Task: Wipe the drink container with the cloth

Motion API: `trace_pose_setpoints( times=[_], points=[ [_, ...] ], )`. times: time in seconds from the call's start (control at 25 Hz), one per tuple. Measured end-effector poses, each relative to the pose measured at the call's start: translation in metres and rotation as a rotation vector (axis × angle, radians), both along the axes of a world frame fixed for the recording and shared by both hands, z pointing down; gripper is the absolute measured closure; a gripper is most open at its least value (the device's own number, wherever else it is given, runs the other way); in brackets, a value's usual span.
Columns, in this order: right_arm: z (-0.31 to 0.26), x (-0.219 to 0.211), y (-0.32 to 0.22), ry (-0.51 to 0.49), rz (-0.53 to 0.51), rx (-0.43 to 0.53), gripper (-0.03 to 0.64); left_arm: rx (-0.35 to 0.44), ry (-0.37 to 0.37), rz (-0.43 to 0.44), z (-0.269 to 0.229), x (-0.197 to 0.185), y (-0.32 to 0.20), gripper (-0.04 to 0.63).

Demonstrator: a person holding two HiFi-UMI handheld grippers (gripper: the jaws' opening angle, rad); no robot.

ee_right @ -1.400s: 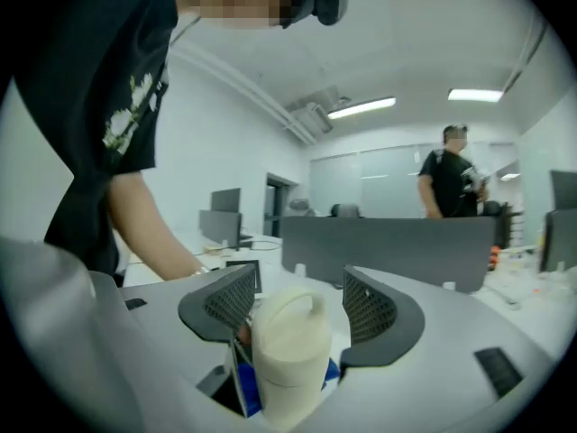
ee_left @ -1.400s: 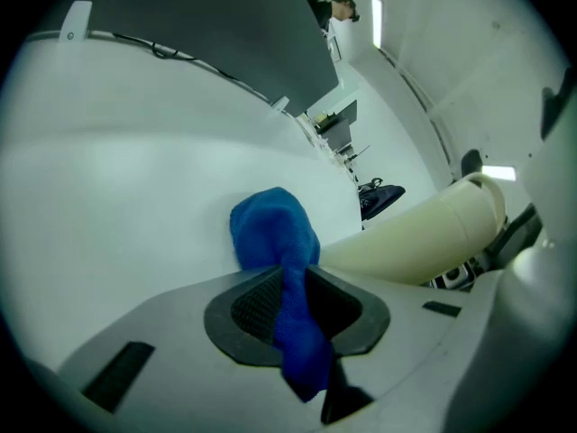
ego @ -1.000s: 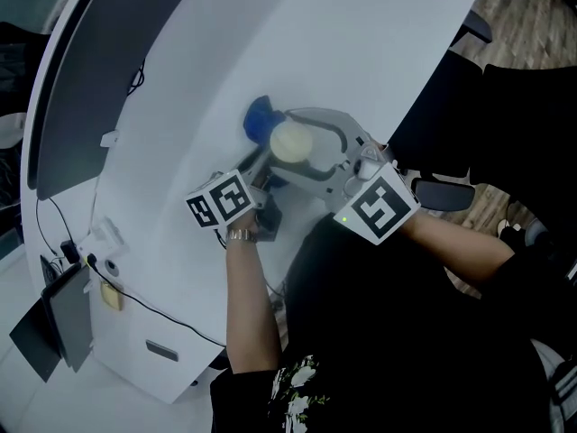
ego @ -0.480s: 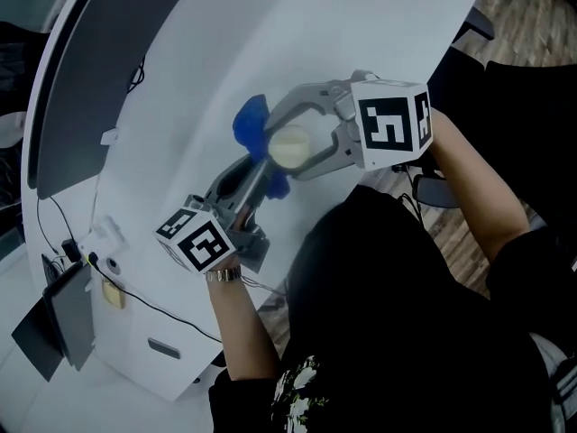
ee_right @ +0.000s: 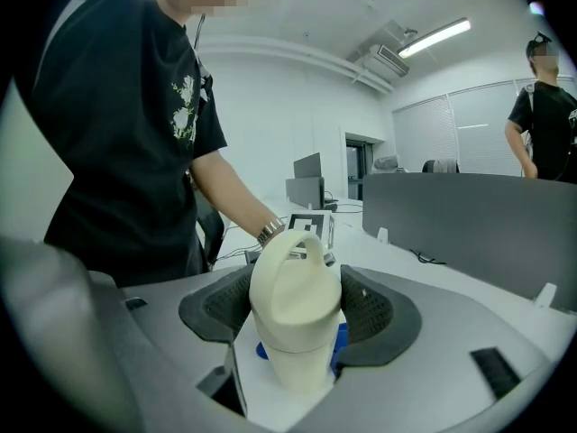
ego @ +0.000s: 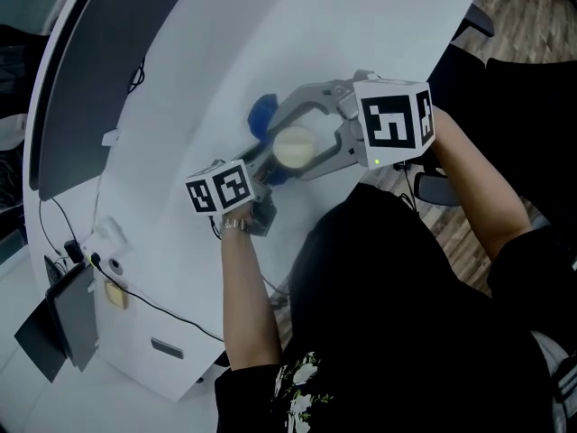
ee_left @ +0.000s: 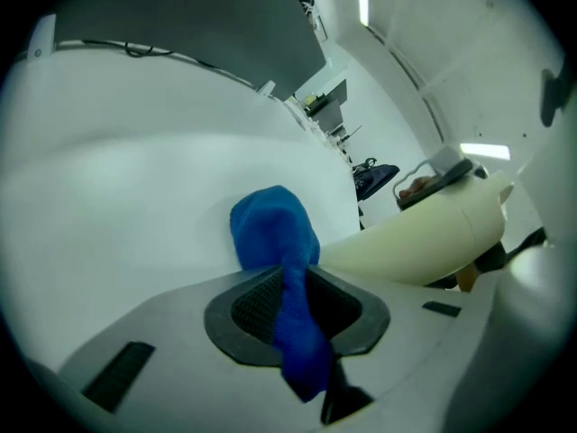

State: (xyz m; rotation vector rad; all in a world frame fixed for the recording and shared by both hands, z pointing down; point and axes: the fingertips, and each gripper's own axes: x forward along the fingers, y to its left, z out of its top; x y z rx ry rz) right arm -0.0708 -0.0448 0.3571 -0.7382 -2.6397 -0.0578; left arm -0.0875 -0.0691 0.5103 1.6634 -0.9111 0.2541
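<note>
Wipe in progress: the left tongs (ee_left: 290, 289), pinched shut on a blue cloth (ee_left: 275, 228), have pushed forward again after drawing back toward the person half a second ago. That brings the wad up against the lower end of the cream drink container (ee_left: 424, 242). The right tongs (ee_right: 302, 307) clamp the bottle by its middle between both pads, loop-handled lid uppermost, at the near side of the white desk (ego: 361, 34). They have barely shifted in that half second; a second ago they sat lower and closer to the person. Whether the bottle's base rests on the desk or hangs just above it cannot be told.

The back-and-forth reads as a wiping stroke, the bottle held steady while the cloth travels. How much of the surface is done cannot be judged.

A dark partition (ego: 99, 52) curves along the desk's far edge, with a cable (ego: 137, 78) trailing beside it. A monitor (ee_right: 306, 171) stands farther off, and a second person (ee_right: 545, 106) stands beyond the partition, all well apart from the work. Nothing lies between cloth and bottle. The only obstacle is the right tongs' own pads, which cover the bottle's middle band; cleaning there would likely need a fresh grip.
</note>
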Motion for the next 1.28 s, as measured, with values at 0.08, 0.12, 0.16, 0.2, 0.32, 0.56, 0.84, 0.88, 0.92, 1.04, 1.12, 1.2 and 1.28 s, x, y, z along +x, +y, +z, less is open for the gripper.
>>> trace_pose_setpoints(
  times=[0.08, 0.12, 0.16, 0.2, 0.32, 0.56, 0.84, 0.88, 0.92, 1.04, 1.12, 1.2, 1.28],
  points=[
    [0.000, -0.002, -0.001, -0.006, 0.022, -0.012, 0.347, -0.006, 0.010, -0.003, 0.002, -0.001, 0.000, 0.522],
    [0.000, -0.002, -0.003, -0.007, 0.042, -0.016, 0.347, -0.004, 0.012, -0.002, 0.002, -0.002, 0.000, 0.522],
    [0.000, -0.001, -0.005, -0.004, 0.071, -0.012, 0.347, -0.001, 0.014, -0.001, 0.001, -0.002, 0.000, 0.522],
    [-0.001, 0.001, -0.008, -0.001, 0.111, -0.002, 0.347, 0.001, 0.016, 0.001, 0.001, -0.001, -0.001, 0.522],
    [-0.012, 0.010, -0.015, -0.032, 0.301, 0.040, 0.347, 0.005, 0.013, -0.009, 0.001, 0.000, -0.001, 0.522],
    [-0.039, 0.015, -0.028, -0.268, 0.849, 0.102, 0.347, 0.018, 0.033, -0.054, 0.001, -0.001, 0.000, 0.522],
    [-0.028, 0.005, -0.027, -0.266, 0.903, 0.117, 0.354, 0.032, 0.034, -0.096, 0.003, -0.002, 0.002, 0.522],
    [-0.028, 0.004, -0.025, -0.266, 0.890, 0.115, 0.393, 0.033, 0.039, -0.103, 0.003, -0.002, 0.003, 0.522],
    [-0.029, 0.002, -0.023, -0.266, 0.868, 0.119, 0.405, 0.033, 0.043, -0.110, 0.001, -0.002, 0.004, 0.522],
    [-0.033, -0.001, -0.024, -0.272, 0.753, 0.122, 0.417, 0.046, 0.061, -0.140, -0.011, -0.007, 0.010, 0.522],
    [-0.035, -0.002, -0.026, -0.279, 0.635, 0.097, 0.483, 0.079, 0.088, -0.170, -0.031, -0.013, 0.014, 0.522],
    [-0.036, -0.002, -0.026, -0.280, 0.496, 0.068, 0.491, 0.135, 0.122, -0.196, -0.060, -0.020, 0.016, 0.522],
    [-0.037, 0.000, -0.023, -0.278, 0.349, 0.044, 0.495, 0.204, 0.147, -0.204, -0.091, -0.028, 0.017, 0.522]
  ],
)
